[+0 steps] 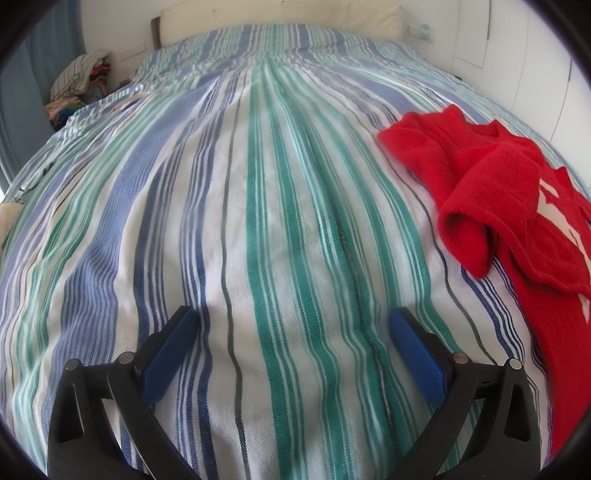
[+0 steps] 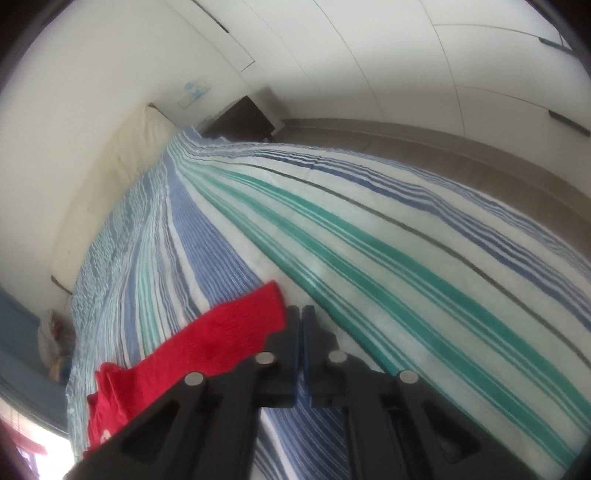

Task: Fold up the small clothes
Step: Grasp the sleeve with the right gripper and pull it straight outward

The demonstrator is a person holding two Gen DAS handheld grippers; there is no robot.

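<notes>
One red garment lies crumpled on the striped bedspread, a fleecy piece with white markings on it, bunched into folds with one rolled edge turned toward me. In my left wrist view it sits off to the right of my left gripper, well apart from the fingers. That gripper hangs over bare bedspread with its two blue-padded fingers spread wide and nothing between them.

My right gripper is clenched: its two black fingers meet with only a thin seam between them. The same red garment shows just to the left of these fingers, running behind the left one, but I cannot tell whether any cloth is pinched in the seam.

The bedspread carries green, blue and white stripes and covers one bed. One cream headboard cushion runs along the far wall. Beside the bed's far left corner sits one heap of mixed clothes. One dark nightstand stands at the other far corner.
</notes>
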